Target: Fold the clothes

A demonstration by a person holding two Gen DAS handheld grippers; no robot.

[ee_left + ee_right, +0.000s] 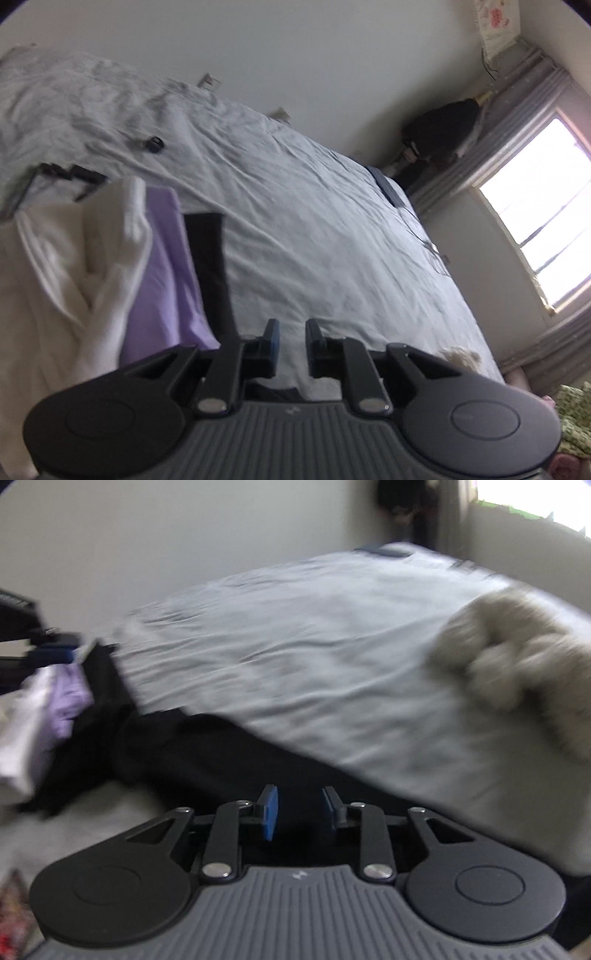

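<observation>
Hovering over the pale-sheeted bed (314, 229), left gripper (291, 347) released, 2 pads apart, nothing between; black garment (210, 266) lying beside the lilac cloth (166, 266) and white cloth (92, 258) at the bed's near-left part. Seen from the right wrist, blurred: right gripper (295, 818) unclenched, empty, just above that black garment (207, 753) spread along the bed's (332, 646) near edge, fuzzy beige piece (517, 664) farther right. Best lowered onto 1 hem, pinched fully before lifting, both corners level.
</observation>
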